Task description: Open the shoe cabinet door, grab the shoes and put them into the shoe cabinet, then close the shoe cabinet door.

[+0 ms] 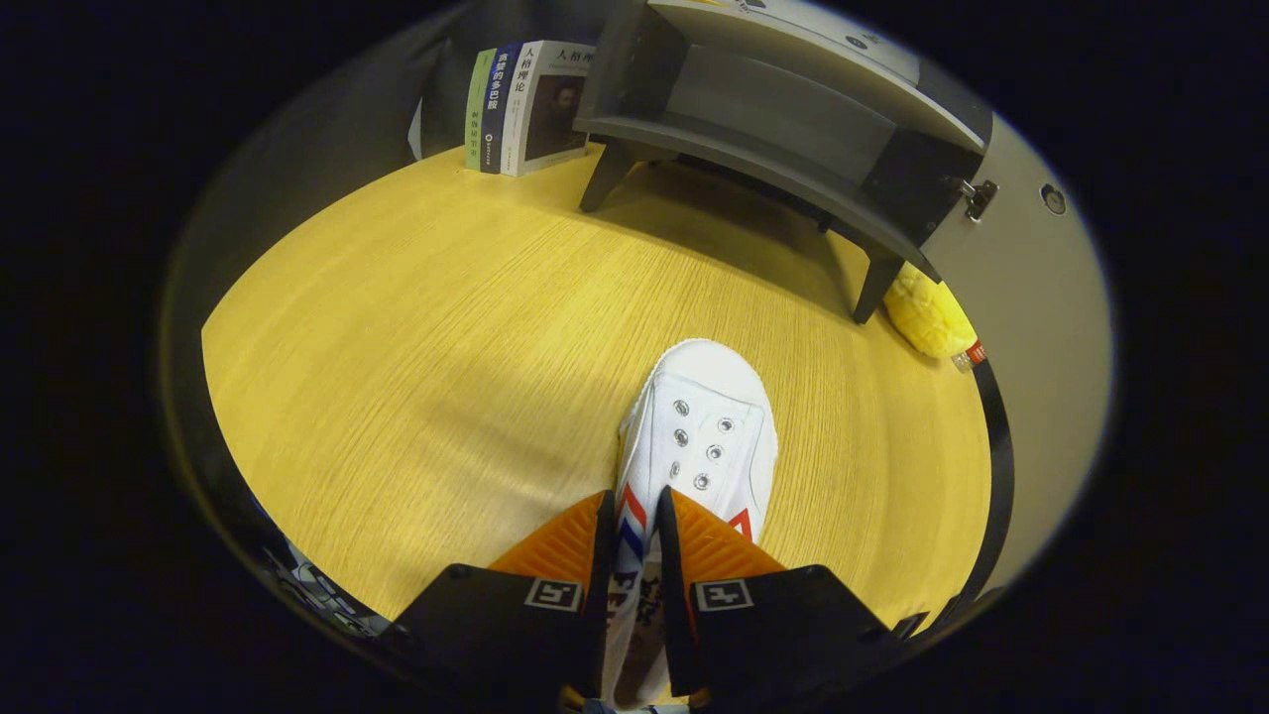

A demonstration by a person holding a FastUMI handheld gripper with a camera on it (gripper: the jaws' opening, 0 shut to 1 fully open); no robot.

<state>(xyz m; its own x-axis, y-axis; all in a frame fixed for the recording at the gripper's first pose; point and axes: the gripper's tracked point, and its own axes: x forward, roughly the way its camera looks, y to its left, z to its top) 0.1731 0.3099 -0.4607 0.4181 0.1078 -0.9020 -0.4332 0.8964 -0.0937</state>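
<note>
On the table, one shoe, tool clamping it

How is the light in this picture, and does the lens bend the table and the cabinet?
In the gripper view, light falls warm and uneven on the table, with a shadow under the shoe cabinet; the fisheye lens curves the table edge and tilts the cabinet; the white shoe, pinched by the gripper, looks sharp, without glare.

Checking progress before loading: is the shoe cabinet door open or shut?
Open: the door swings aside, baring the cabinet shelves. Gripper pinches the shoe.
</note>
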